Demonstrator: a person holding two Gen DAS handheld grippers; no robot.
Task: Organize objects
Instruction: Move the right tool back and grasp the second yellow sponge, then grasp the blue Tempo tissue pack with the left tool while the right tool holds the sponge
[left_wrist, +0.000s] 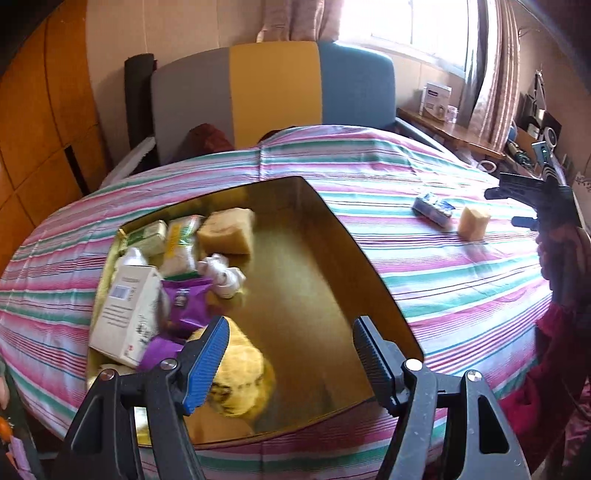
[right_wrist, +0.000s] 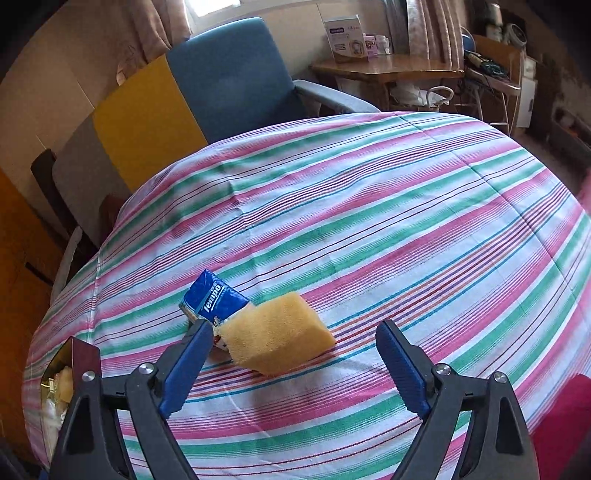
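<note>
A gold-lined box (left_wrist: 332, 236) sits on the striped tablecloth and holds sponges, packets, a white carton (left_wrist: 127, 314) and a purple packet (left_wrist: 188, 299). My left gripper (left_wrist: 290, 350) is open above the box's near end, with a yellow sponge (left_wrist: 240, 380) just below its left finger. A yellow sponge (right_wrist: 277, 336) and a blue Tempo tissue pack (right_wrist: 214, 295) lie together on the cloth; they also show in the left wrist view, the sponge (left_wrist: 473, 221) and the pack (left_wrist: 432, 208). My right gripper (right_wrist: 295, 354) is open just in front of the sponge.
A grey, yellow and blue chair (left_wrist: 273, 92) stands behind the table. A wooden side table (right_wrist: 388, 68) with boxes is at the back right. A wooden cabinet (left_wrist: 37, 110) is at the left. The box's corner (right_wrist: 79, 354) shows at the right wrist view's left edge.
</note>
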